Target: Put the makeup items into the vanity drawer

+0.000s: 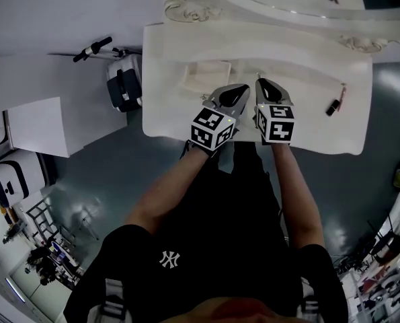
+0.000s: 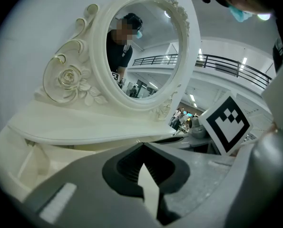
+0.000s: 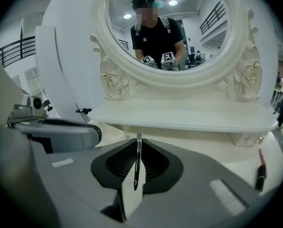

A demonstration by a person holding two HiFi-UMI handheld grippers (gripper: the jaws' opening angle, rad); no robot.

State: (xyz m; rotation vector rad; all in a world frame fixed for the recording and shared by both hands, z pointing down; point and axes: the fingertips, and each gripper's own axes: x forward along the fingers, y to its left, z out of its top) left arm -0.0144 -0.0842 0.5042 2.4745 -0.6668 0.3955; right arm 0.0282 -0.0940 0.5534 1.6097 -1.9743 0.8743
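Both grippers hang side by side over the middle of the white vanity top (image 1: pixel 166 99). My right gripper (image 3: pixel 139 139) is shut on a thin silvery makeup tool (image 3: pixel 138 163), which stands upright between its pads. My left gripper (image 2: pixel 142 145) is shut, and nothing shows between its jaws. In the head view the left gripper (image 1: pixel 242 87) and the right gripper (image 1: pixel 261 82) point toward the mirror. A small drawer (image 1: pixel 206 76) stands pulled out just left of the left gripper. A dark lipstick (image 1: pixel 332 106) and a slim red pencil (image 1: pixel 343 91) lie on the top at the right.
An oval mirror in a carved white frame (image 3: pixel 113 80) rises behind a raised shelf (image 3: pixel 189 115). The red pencil (image 3: pixel 260 170) lies to the right of my right gripper. Left of the vanity stand a white board (image 1: pixel 38 126) and a suitcase (image 1: pixel 124 83) on grey floor.
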